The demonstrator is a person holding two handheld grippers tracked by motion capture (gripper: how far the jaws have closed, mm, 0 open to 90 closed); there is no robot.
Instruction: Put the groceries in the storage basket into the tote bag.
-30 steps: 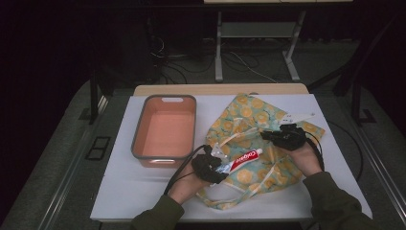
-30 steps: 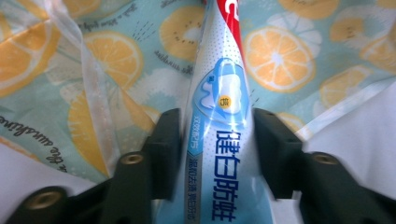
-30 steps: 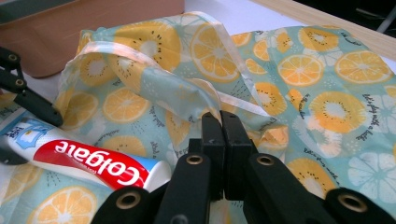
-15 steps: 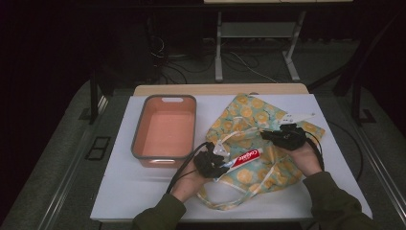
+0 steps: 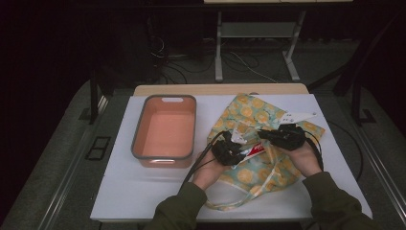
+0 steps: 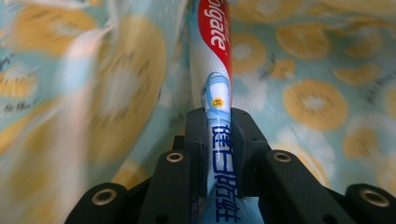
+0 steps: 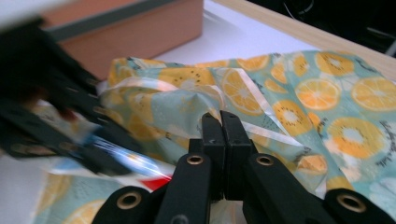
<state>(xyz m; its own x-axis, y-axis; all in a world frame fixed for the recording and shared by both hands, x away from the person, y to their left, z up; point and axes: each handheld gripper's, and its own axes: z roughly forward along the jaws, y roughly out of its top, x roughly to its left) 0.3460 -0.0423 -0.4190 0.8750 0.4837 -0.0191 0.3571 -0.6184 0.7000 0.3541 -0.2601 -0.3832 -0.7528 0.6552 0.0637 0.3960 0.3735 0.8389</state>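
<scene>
Toothpaste tube [image 6: 212, 70] sits clamped in the left hand-held gripper [image 5: 235, 146], whose jaws have just been closing and now press on the tube's lower end from both sides, as the left gripper view shows. From that grip the tube's long axis runs straight ahead, in line with the jaws, its red-printed part pointing away into the folds of the orange-patterned cloth bag [image 5: 268, 120]. In the high view the tube [image 5: 252, 151] lies between the two hands, its free end toward the right hand-held gripper [image 5: 268, 135], which is the nearer of the two to the bag's edge. That right one is pinched tight on a fold of the bag's fabric [image 7: 243, 109], seemingly holding the mouth up, though how wide the opening stands cannot be told. The bag lies spread on the white worktop [image 5: 119, 191], with a salmon-coloured tub [image 5: 165, 128] off to the far side of the left hand. Judging from this, the coming move is a push lengthwise: the tube must travel along its own axis, forward from the left hand-held gripper, beneath the fabric that the right one lifts.
</scene>
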